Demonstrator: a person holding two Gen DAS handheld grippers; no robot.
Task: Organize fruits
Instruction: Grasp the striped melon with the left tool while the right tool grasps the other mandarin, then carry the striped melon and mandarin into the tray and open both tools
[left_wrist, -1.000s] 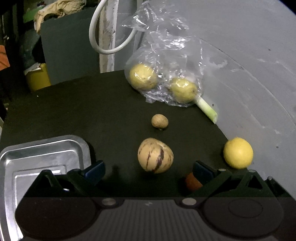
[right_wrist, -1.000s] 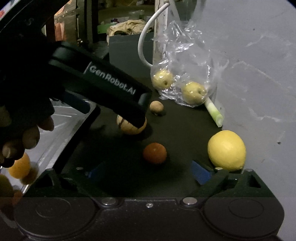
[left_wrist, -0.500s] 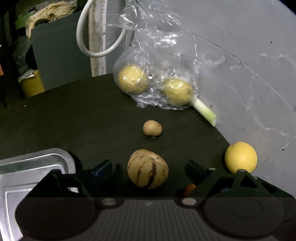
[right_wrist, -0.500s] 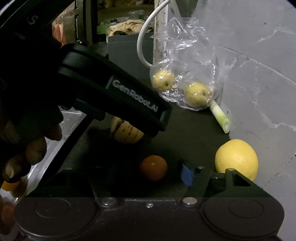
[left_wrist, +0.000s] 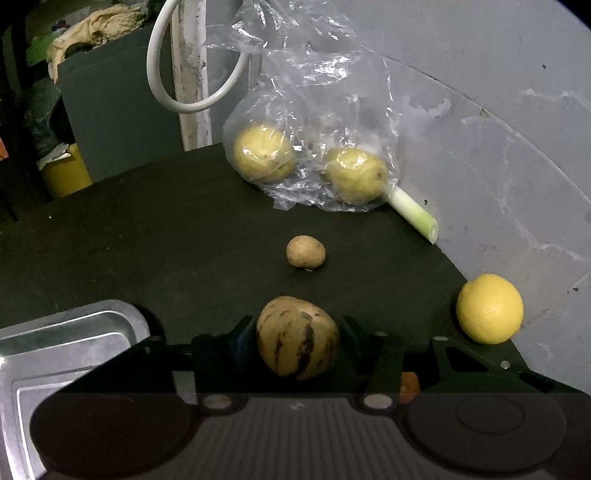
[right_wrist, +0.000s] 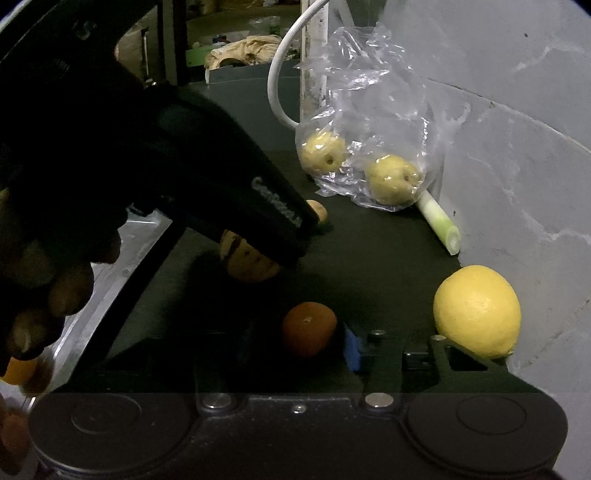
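Left gripper (left_wrist: 297, 345) clamps the striped melon (left_wrist: 297, 338) on the dark table (left_wrist: 147, 236); right gripper (right_wrist: 306, 341) closes around the small orange (right_wrist: 309, 328), contact unclear. Casing lettering is partly legible, "Gen…".

Dim scene on a dark table (left_wrist: 166, 236); fisheye bends the wall (left_wrist: 498, 155). Highlights glint on bag (left_wrist: 317, 110) and tray (left_wrist: 74, 343); near hand (right_wrist: 44, 280) blurred.

Left gripper (left_wrist: 297, 332) fingers closed against both flanks; right gripper (right_wrist: 306, 339) fingers likewise narrowed, low over tabletop.
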